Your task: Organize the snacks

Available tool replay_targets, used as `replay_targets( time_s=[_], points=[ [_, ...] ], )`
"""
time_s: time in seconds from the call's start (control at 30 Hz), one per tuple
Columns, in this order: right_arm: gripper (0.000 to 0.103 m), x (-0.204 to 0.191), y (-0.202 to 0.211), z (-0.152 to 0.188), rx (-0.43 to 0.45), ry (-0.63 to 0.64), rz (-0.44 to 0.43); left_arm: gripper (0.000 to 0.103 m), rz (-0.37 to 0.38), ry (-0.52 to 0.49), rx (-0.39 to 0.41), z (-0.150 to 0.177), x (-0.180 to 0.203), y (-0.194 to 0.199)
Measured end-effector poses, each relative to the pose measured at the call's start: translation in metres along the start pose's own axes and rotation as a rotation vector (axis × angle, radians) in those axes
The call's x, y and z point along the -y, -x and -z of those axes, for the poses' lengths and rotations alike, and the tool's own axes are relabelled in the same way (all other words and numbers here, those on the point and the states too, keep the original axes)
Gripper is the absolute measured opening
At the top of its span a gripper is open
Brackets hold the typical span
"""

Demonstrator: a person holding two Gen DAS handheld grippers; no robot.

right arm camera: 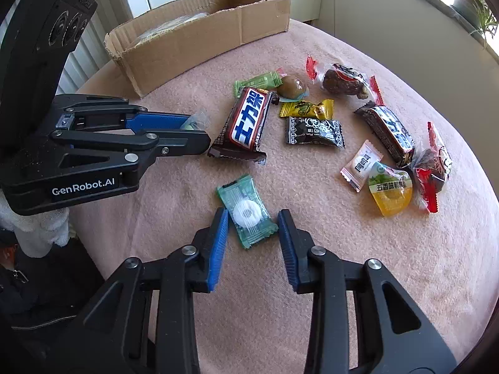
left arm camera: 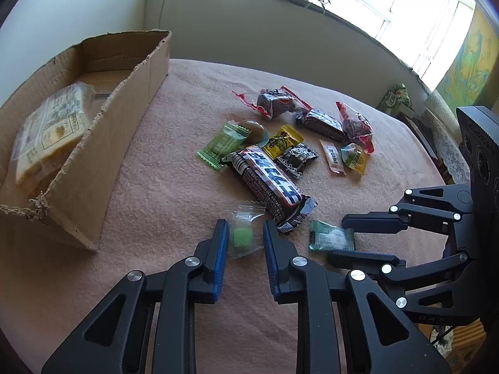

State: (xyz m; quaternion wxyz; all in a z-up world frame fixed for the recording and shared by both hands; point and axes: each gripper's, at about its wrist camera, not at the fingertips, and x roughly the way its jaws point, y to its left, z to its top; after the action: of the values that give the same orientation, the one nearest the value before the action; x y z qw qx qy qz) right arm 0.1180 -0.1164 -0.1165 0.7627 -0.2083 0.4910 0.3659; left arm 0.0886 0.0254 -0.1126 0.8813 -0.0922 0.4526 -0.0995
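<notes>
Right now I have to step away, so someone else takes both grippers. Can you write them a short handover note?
Left gripper: open, straddling a clear-wrapped green candy, not closed on it.
Right gripper: open around a green mint packet, which lies flat on the pink cloth.
Cardboard box: at the left, holding one large clear bag of cakes.
Left to do: both candies, then the loose pile, including the big Snickers bar and the yellow jelly cup.
</notes>
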Motion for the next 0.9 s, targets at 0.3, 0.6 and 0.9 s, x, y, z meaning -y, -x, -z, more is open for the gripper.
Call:
replay_targets(
  time_s=[0.3,0.6,0.9],
  points=[
    [0.026,-0.001,0.003,0.004,0.048,-0.061,-0.006,0.021,0.008,0.011,0.010,0.002,-0.003,0.004],
    [0.026,0.002,0.028,0.011,0.130,-0.162,-0.021,0.021,0.040,0.028,0.035,0.005,-0.007,0.022],
    [0.026,-0.007,0.055,-0.021,0.199,-0.137,-0.013,0.021,0.058,0.054,0.125,-0.009,-0.021,0.062]
  ],
)
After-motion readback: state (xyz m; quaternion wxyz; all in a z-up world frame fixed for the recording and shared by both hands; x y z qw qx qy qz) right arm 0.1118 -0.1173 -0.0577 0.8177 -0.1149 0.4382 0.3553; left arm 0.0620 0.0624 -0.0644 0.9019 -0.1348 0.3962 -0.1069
